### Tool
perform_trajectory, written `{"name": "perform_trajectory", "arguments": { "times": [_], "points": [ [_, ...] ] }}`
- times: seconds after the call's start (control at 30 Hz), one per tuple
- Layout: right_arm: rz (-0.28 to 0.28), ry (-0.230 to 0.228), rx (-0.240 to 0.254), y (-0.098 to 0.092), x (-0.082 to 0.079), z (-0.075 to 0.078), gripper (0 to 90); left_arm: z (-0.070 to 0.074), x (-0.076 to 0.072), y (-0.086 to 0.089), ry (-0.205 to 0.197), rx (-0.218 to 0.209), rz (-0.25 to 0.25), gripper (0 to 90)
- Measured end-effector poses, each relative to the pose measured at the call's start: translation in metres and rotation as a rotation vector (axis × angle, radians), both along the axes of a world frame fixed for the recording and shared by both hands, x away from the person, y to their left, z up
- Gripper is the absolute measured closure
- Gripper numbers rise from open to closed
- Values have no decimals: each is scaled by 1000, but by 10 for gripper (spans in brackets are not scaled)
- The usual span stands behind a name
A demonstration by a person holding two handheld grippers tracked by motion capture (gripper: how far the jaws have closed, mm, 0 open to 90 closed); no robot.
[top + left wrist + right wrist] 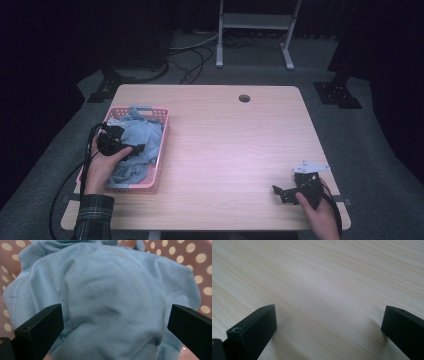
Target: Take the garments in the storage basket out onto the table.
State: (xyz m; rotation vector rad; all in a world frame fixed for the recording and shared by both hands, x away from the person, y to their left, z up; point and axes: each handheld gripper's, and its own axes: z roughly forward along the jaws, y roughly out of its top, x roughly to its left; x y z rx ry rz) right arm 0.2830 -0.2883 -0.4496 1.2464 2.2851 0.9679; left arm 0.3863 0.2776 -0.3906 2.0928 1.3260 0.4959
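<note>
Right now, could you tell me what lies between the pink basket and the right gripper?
In the high view, bare wooden tabletop separates the pink basket from the right gripper.

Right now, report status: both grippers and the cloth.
Left gripper open, poised over light blue cloth in pink basket. Right gripper open, empty, low over bare table. Nothing in the way.
</note>
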Motion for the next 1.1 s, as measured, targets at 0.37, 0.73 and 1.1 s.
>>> {"name": "perform_trajectory", "arguments": {
  "times": [0.37, 0.73, 1.1],
  "points": [
    [0, 0, 0, 0, 0, 0, 0, -5, 4, -1, 29, 17, 6, 0],
    [0, 0, 0, 0, 0, 0, 0, -12, 8, -3, 72, 37, 2, 0],
    [0, 0, 0, 0, 0, 0, 0, -19, 11, -4, 113, 50, -3, 0]
  ]
}}
